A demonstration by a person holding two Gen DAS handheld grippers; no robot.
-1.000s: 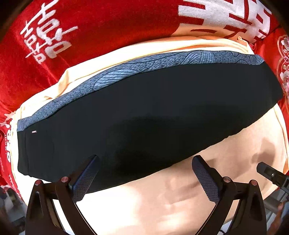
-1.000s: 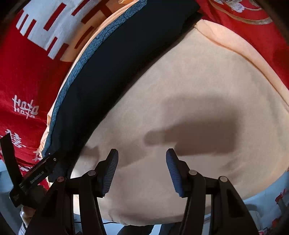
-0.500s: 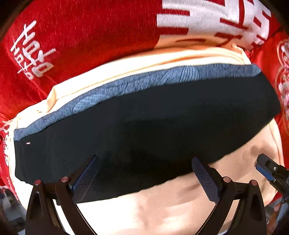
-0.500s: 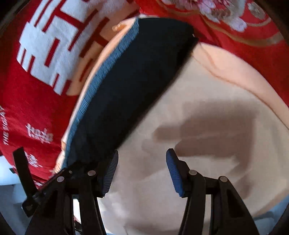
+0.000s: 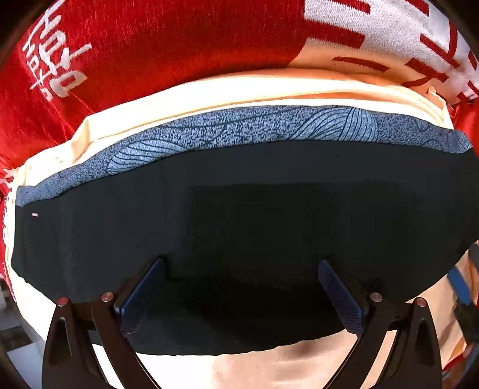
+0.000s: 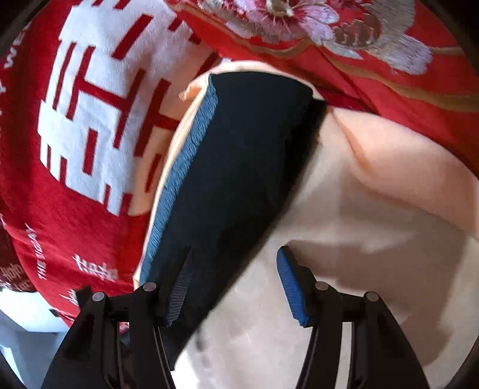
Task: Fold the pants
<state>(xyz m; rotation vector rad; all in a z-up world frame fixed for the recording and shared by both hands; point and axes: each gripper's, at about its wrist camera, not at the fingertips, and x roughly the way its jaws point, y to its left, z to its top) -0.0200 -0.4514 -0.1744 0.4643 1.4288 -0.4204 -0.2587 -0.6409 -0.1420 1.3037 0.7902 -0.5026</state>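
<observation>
Here is the left gripper (image 5: pixel 239 299) pointing straight down over the black pants (image 5: pixel 239 224), jaws spread wide with nothing pinched between them. The pants lie folded into a long dark band across a pale peach cloth (image 5: pixel 269 371), their speckled grey-blue waistband (image 5: pixel 239 128) running along the far edge. Beneath it all spreads a red blanket (image 5: pixel 149 54) with white lettering.

The right gripper (image 6: pixel 230 290) comes in at a slant near one narrow end of the pants (image 6: pixel 239 167). Its jaws stand partly apart and grip nothing: one finger hangs over the dark fabric, the other blue pad over bare peach cloth (image 6: pixel 374 239). The pants' near edge runs between them. A red cover embroidered with flowers (image 6: pixel 329 24) lies beyond.
</observation>
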